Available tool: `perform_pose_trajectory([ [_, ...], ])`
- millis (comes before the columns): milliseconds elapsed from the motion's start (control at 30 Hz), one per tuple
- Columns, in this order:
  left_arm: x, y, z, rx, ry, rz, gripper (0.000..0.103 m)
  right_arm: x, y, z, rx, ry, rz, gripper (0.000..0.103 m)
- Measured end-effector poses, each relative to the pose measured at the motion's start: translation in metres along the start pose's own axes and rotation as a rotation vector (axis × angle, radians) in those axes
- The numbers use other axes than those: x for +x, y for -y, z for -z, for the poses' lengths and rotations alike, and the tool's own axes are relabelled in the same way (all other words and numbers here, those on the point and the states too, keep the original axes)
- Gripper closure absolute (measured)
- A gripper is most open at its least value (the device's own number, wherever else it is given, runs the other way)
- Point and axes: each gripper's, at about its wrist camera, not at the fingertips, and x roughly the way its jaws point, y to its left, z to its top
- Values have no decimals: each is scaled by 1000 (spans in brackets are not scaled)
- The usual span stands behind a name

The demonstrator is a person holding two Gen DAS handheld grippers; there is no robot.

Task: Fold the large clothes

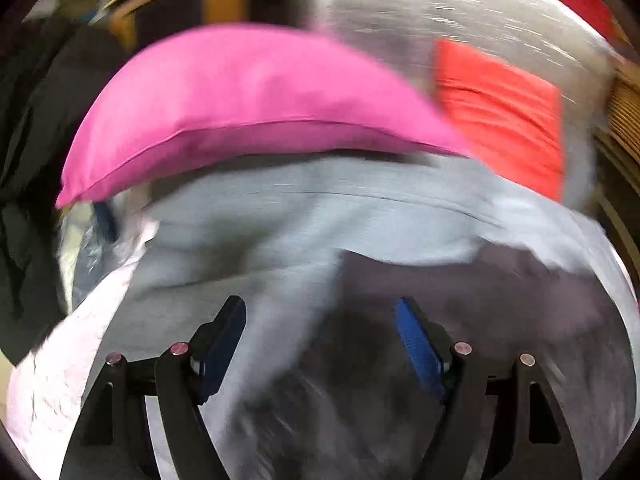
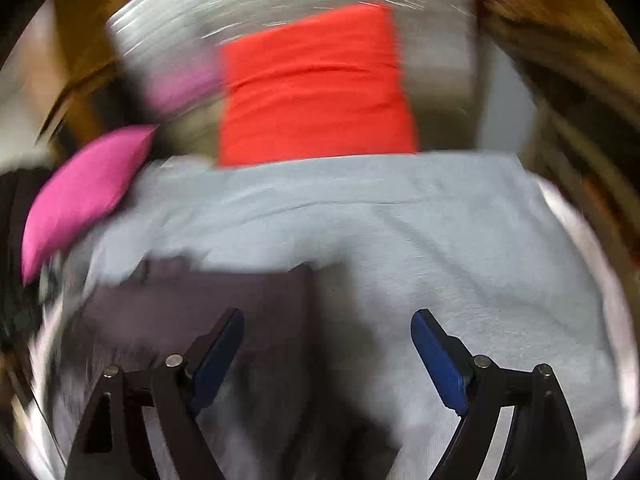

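A large pale grey garment (image 1: 312, 216) lies spread over the bed, and a dark purple-grey layer (image 1: 500, 312) shows under its folded edge. My left gripper (image 1: 320, 312) hangs above it with its blue pads wide apart and nothing between them. In the right wrist view the same grey garment (image 2: 420, 240) fills the middle, with the dark layer (image 2: 208, 304) at lower left. Above the cloth, my right gripper (image 2: 328, 320) stands open, and no fabric is caught in it. Both views are blurred by motion.
A pink pillow (image 1: 240, 108) lies across the far side of the garment, seen also as the pink pillow (image 2: 80, 196) at left. A folded red cloth (image 1: 504, 116), (image 2: 316, 88) rests beyond on a light sheet. Dark clothing (image 1: 32, 160) hangs at left; wooden furniture (image 2: 560, 40) borders the right.
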Motion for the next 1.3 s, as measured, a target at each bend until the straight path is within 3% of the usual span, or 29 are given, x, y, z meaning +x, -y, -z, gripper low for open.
perform_pose_trajectory([
  [67,-19,32,15,83,23,37,25,-9,-37,17,-131,-10,-1,15],
  [133,-32,68,38,168,49,47,25,-11,-68,38,-236,-12,49,15],
  [267,-22,101,68,221,19,-9,25,16,-90,69,-350,-53,204,16],
  [367,9,100,81,197,-52,-54,23,34,-64,74,-245,-108,221,15],
  [500,2,96,70,131,-103,-63,23,26,-55,66,-174,-134,244,14],
  [600,-27,89,74,98,-49,-58,23,-13,-69,73,-200,-58,237,14],
  [733,-78,94,97,57,20,6,23,-69,-100,99,-195,46,155,14],
  [867,-104,115,130,79,98,22,23,-89,-136,137,-222,111,116,14],
  [967,-94,128,148,126,95,-17,23,-77,-158,164,-249,96,120,14],
  [1033,-79,128,156,136,57,-53,23,-60,-164,178,-293,79,168,14],
  [1100,-66,124,162,130,23,-67,21,-40,-153,186,-274,30,181,14],
  [1300,-54,116,164,140,19,-68,19,-29,-139,190,-224,33,200,5],
])
